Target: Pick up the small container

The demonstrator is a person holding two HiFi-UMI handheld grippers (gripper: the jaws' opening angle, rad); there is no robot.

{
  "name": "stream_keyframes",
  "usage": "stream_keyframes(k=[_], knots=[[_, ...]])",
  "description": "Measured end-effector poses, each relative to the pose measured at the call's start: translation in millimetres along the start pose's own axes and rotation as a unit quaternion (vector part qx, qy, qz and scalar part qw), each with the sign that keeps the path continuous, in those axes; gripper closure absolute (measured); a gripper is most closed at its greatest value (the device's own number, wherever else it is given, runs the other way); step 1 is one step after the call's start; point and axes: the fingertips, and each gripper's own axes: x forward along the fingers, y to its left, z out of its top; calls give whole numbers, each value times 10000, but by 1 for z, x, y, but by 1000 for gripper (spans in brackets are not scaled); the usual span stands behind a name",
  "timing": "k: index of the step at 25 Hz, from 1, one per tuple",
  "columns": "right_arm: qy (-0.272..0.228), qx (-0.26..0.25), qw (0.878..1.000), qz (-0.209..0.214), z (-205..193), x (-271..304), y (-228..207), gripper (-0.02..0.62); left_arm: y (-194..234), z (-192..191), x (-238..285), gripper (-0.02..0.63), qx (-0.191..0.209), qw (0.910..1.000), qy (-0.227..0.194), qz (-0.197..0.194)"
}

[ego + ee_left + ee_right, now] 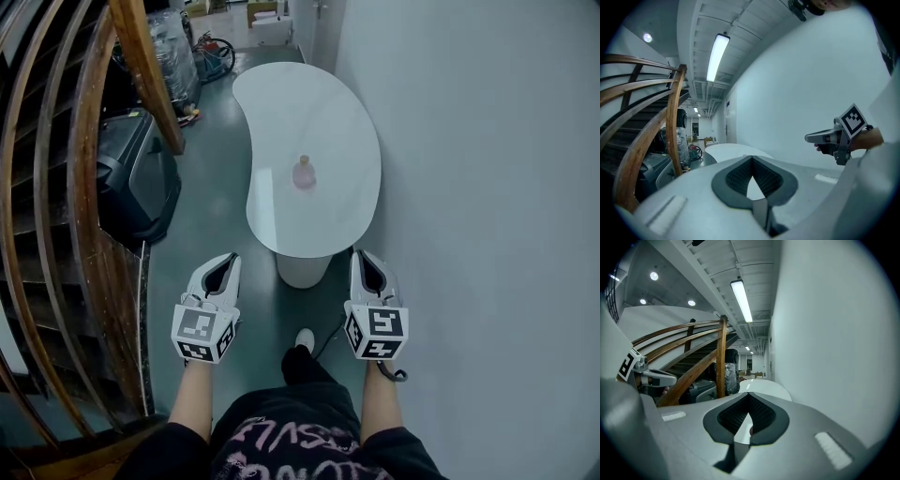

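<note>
The small container (303,174) is a pale pink bottle-like thing with a tan cap, standing upright near the middle of the white kidney-shaped table (328,112). Both grippers hang short of the table's near end, well apart from the container. My left gripper (228,259) is shut with nothing held, its tips meeting in the left gripper view (752,159). My right gripper (364,255) is likewise shut and empty (749,396). Each gripper shows in the other's view: the right one (825,137), the left one (656,377).
A curved wooden stair railing (56,187) runs along the left, with a dark grey machine (136,178) beside it. A plain white wall (487,187) closes the right side. The table's white pedestal (302,270) stands just ahead of the person's shoe (305,339). Clutter (211,52) lies beyond the table.
</note>
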Motion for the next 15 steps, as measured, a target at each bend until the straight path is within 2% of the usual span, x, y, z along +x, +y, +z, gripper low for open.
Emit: stream_keyframes(k=[15], knots=[[213,94,9997,-7,1,66,-42,586,7,2,80,604,-69,9995,276,-138]])
